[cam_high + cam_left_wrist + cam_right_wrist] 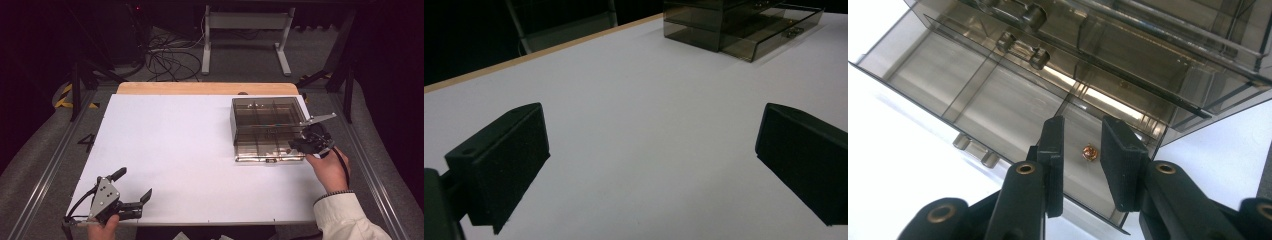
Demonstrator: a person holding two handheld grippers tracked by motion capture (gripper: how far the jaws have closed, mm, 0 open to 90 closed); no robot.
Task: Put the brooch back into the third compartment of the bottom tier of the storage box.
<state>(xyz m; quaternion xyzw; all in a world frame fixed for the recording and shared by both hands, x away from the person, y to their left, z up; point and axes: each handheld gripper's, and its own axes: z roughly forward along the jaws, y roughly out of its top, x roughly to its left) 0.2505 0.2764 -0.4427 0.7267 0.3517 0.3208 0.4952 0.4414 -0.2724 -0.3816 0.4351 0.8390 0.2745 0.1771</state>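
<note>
Right gripper [1082, 150], its jaws narrowed but gripping nothing, is poised over the small copper nut [1089, 152] in the open drawer [973, 107] near the worktop's right edge — it should be lowered straight and closed squarely, the drawer wall left untouched.

Lab: floor cables [165, 62], hazard-taped stands [75, 90]

Spread fingers [504, 165] over white table [649, 125], smoky drawer box [744, 25] beyond
</note>
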